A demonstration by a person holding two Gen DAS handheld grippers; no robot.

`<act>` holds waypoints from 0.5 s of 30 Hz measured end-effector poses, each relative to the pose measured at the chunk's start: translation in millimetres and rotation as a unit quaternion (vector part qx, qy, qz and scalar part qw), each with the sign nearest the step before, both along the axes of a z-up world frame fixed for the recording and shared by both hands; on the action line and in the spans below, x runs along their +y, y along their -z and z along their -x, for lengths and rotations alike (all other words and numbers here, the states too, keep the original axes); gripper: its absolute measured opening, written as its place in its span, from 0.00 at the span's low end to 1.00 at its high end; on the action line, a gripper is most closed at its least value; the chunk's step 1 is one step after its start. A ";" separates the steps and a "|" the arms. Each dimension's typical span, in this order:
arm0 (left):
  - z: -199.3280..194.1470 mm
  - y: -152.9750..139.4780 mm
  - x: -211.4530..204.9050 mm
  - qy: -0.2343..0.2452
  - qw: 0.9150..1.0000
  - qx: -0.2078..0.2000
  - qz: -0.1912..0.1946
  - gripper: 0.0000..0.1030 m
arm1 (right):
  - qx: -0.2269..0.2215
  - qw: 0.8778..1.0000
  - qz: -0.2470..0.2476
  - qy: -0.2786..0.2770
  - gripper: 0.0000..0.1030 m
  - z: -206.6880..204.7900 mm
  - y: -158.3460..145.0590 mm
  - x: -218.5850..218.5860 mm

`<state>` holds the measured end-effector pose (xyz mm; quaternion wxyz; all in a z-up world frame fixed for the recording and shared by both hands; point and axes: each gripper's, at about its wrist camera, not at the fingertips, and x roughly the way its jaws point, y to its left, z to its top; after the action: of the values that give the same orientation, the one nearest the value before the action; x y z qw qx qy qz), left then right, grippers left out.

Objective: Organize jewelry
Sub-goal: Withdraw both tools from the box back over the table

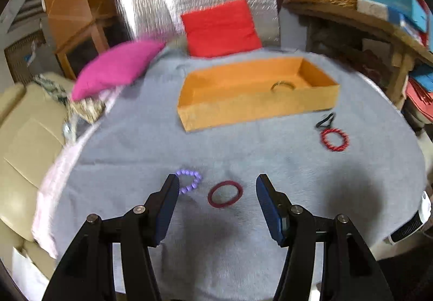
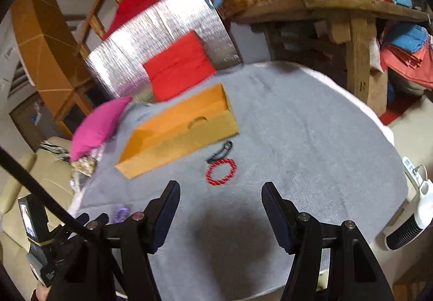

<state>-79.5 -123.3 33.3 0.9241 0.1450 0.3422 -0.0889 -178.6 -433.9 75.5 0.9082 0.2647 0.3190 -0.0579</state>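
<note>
Grey surface (image 1: 270,155) with the orange box (image 1: 257,90) at the back, one gold ring (image 1: 282,85) inside. Dark red bangle (image 1: 225,194), purple bead bracelet (image 1: 189,182) and red bracelet (image 2: 220,171) lie loose. My left tool (image 1: 217,182) and right tool (image 2: 220,187) both gape, empty.

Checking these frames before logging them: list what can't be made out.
- Ring in the orange box: the ring is blurred and half behind the near wall, both views.
- Purple bead bracelet: partly behind a left gripper finger; tiny and blurred in the right wrist view.
- Black item: too blurred to identify.
</note>
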 end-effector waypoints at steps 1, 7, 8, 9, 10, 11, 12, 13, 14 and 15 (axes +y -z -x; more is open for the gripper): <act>11.1 -13.8 -2.7 0.007 1.000 -0.009 -0.001 0.58 | -0.009 1.000 0.001 -0.001 0.64 6.6 -8.4 0.9; 59.5 -72.0 -11.7 0.040 0.997 -0.064 0.002 0.69 | -0.071 0.997 0.018 -0.009 0.65 46.0 -68.6 6.9; 61.9 -77.6 -11.9 0.043 0.997 -0.070 0.005 0.72 | -0.080 0.997 0.021 -0.007 0.66 52.3 -77.3 6.9; 65.3 -85.3 -13.5 0.046 0.996 -0.080 0.007 0.72 | -0.088 0.996 0.023 -0.004 0.67 57.8 -84.6 6.6; 68.3 -91.0 -14.0 0.048 0.995 -0.087 0.009 0.72 | -0.097 0.995 0.025 -0.001 0.68 63.8 -92.6 5.6; 69.7 -96.3 -15.1 0.049 0.994 -0.094 0.011 0.72 | -0.102 0.994 0.028 0.000 0.68 66.3 -98.0 6.5; 69.8 -100.4 -16.0 0.050 0.994 -0.098 0.013 0.72 | -0.108 0.994 0.032 0.001 0.68 68.7 -103.6 6.5; 68.8 -103.8 -16.8 0.049 0.994 -0.100 0.014 0.72 | -0.113 0.993 0.035 0.002 0.68 69.7 -109.1 5.9; 66.6 -107.1 -17.5 0.046 0.993 -0.104 0.013 0.72 | -0.116 0.993 0.035 0.003 0.68 68.3 -112.1 4.9; 63.4 -107.8 -17.5 0.041 0.993 -0.107 0.011 0.72 | -0.122 0.992 0.031 0.003 0.68 67.2 -115.4 3.4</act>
<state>-142.9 -140.8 141.1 0.9524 0.1575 0.2344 -0.1150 -245.8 -430.5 190.9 0.9480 0.2422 0.2030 -0.0376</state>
